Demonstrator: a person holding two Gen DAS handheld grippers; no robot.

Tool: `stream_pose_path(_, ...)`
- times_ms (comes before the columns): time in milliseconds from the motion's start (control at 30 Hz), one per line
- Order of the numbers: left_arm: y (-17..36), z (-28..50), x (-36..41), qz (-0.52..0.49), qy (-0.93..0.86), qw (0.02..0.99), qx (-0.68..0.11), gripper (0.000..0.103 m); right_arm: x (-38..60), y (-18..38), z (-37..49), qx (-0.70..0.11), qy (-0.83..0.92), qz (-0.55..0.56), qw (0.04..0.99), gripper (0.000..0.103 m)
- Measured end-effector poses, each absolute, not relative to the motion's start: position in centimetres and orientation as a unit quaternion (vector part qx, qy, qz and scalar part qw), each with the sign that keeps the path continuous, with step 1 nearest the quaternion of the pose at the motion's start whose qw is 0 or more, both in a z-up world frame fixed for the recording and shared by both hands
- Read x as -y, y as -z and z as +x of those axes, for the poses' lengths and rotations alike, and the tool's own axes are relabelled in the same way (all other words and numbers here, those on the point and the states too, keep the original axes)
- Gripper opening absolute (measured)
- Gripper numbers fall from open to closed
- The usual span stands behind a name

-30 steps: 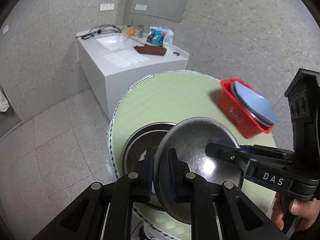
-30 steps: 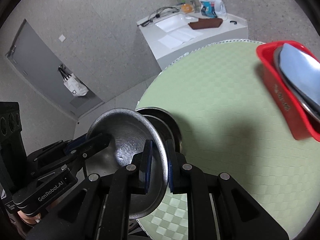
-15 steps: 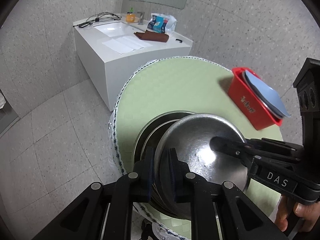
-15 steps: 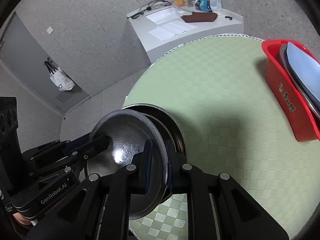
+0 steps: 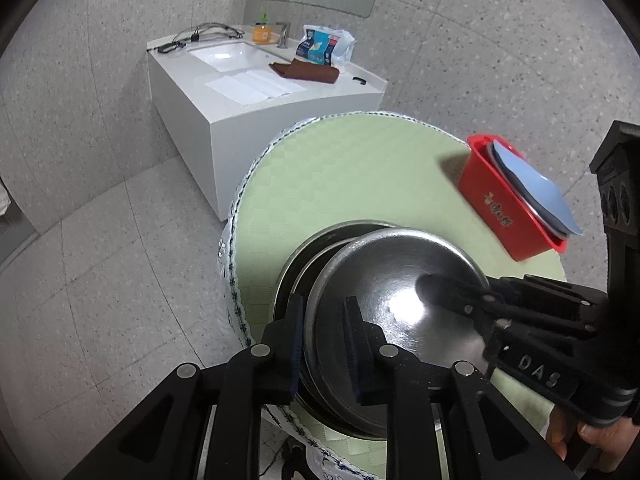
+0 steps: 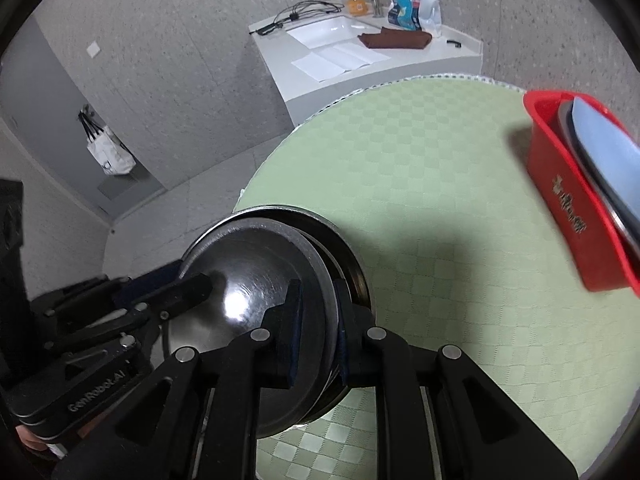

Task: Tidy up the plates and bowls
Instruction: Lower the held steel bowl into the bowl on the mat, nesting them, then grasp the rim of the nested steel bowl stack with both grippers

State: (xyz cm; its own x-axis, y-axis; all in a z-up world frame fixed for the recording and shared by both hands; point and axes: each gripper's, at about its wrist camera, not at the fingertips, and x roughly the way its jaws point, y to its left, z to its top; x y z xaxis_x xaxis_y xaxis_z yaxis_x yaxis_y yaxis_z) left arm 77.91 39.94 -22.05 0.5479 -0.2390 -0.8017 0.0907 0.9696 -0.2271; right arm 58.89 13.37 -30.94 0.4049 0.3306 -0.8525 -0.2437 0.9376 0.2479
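Note:
A steel bowl [image 5: 384, 280] [image 6: 248, 276] is held by its rim from both sides. My left gripper [image 5: 323, 336] is shut on its near rim, and my right gripper [image 6: 316, 320] is shut on the opposite rim. The bowl sits low, nested into a stack of larger steel bowls [image 5: 304, 256] [image 6: 348, 256] on the round green table [image 5: 340, 168] [image 6: 440, 184]. A red bin [image 5: 496, 208] [image 6: 568, 208] at the table's right holds upright plates, the front one blue [image 5: 532, 188] [image 6: 604, 140].
A white sink counter [image 5: 256, 92] [image 6: 360, 60] stands behind the table with papers, a brown cloth, a packet and cables. Grey tiled floor lies to the left. A bag [image 6: 108, 152] hangs by a doorway.
Both grippers have lowered the steel bowl from a tilted raised position down into the stack of larger bowls. Both stay shut on its rim.

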Motion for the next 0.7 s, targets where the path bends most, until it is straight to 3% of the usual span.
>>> stream_pose_path(267,21.5,77.1,-39.9,-0.075,0.094,0.881,-0.457,0.025,-14.5,31.0,58.4,-0.518,-0.172,0.016,0.838,0.031)
stream_pose_path(333,21.4,76.9,-40.1,-0.077,0.092,0.883,-0.455,0.033,-14.5,30.9,58.3,-0.517,-0.174,0.016,0.838,0.035)
stream_pose_path(467,20.9,76.4,-40.8,-0.087,0.083,0.888,-0.444,0.038,-14.3,30.2,57.9,-0.508,-0.180,0.019,0.842,0.048)
stream_pose_path(533,20.8,76.1,-41.2,-0.093,0.072,0.891,-0.437,0.047,-14.1,29.7,57.7,-0.500,-0.171,0.014,0.849,0.054)
stream_pose_path(600,20.9,75.9,-41.6,-0.103,0.063,0.892,-0.435,0.048,-13.7,29.3,57.5,-0.493,-0.171,0.021,0.853,0.055)
stream_pose_path(700,21.2,75.5,-42.0,-0.112,0.046,0.894,-0.431,0.062,-12.6,29.0,57.4,-0.487,-0.160,0.035,0.858,0.056)
